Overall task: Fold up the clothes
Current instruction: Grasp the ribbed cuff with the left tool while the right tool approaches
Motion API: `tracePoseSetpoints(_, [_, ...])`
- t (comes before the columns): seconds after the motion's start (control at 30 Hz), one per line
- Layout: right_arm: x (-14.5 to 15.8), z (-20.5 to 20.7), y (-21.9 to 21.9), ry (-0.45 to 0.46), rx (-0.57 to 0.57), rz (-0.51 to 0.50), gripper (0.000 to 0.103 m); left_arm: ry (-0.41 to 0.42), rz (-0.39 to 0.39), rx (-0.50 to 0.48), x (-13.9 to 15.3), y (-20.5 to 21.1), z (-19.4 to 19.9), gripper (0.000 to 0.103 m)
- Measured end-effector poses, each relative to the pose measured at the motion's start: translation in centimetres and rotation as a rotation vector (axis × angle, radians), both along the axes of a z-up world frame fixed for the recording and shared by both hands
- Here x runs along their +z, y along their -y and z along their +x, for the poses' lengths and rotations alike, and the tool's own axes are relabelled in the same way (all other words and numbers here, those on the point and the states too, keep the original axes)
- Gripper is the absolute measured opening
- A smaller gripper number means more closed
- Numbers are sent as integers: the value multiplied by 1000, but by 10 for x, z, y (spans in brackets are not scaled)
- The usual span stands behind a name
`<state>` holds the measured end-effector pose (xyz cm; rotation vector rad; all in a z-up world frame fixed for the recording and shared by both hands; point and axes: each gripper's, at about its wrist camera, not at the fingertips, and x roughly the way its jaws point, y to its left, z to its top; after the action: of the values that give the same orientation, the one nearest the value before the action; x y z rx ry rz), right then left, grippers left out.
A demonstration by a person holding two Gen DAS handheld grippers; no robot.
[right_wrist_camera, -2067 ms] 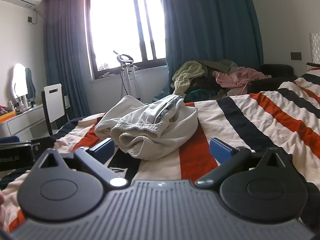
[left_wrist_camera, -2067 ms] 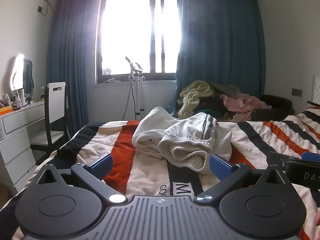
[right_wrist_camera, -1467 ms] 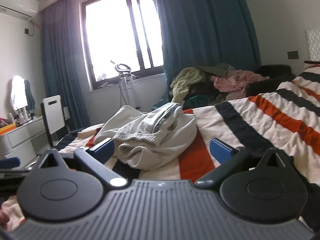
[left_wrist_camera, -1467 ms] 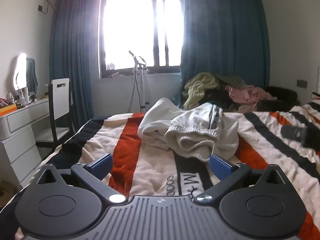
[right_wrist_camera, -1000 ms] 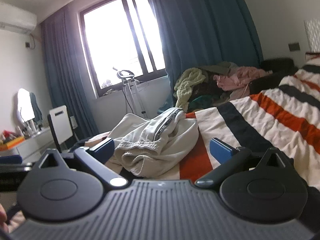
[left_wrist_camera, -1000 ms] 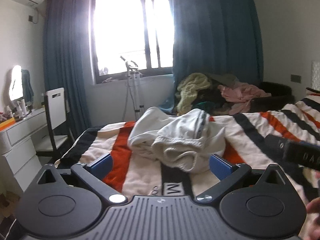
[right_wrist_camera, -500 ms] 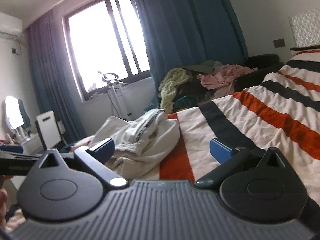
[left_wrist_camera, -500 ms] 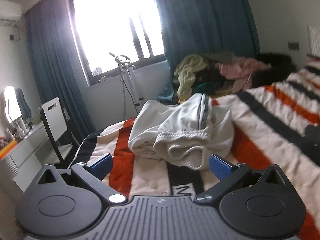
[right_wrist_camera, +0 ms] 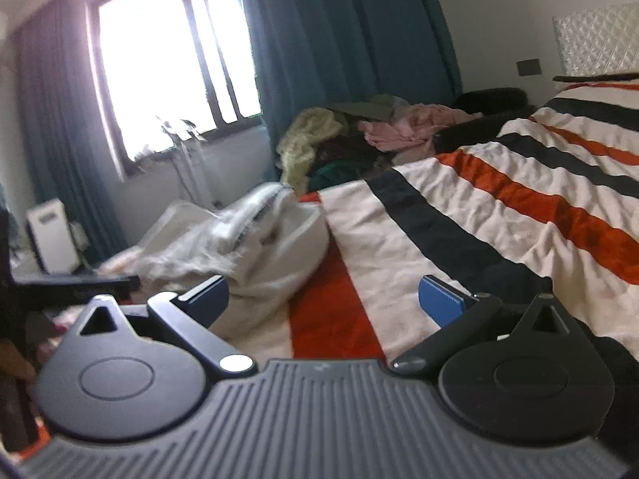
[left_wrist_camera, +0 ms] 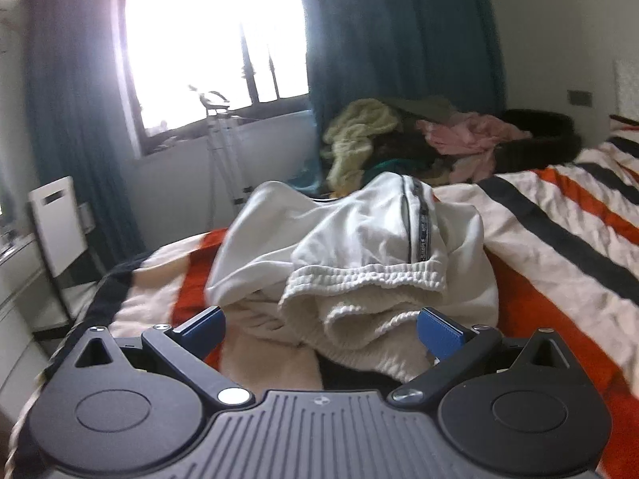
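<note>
A crumpled white garment with a ribbed elastic waistband and a dark side stripe lies in a heap on the striped bedspread. My left gripper is open, its blue pads on either side of the waistband's near edge, close to the cloth. My right gripper is open and empty over the bedspread, with the garment to its left and blurred. The left gripper's body shows at the left edge of the right wrist view.
A pile of other clothes, yellow-green and pink, lies beyond the bed by the blue curtain. A white chair and dresser stand at the left. A stand is under the bright window. A white headboard is at right.
My left gripper has moved forward and closer to the garment, which now fills more of its view. My right gripper has swung to the right, so the garment has shifted to its left.
</note>
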<state>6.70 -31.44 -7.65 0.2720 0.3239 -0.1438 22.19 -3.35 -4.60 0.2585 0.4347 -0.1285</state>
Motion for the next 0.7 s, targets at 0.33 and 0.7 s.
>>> tracePoseSetpoints(0.33, [-45,59,-21,-99,-67,-78,103,28,77,-225,-61,32,106,99])
tracePoseSetpoints(0.7, [-60,96,-33,-133,-57,-7,103,212,273,-301,-64,66,112,70])
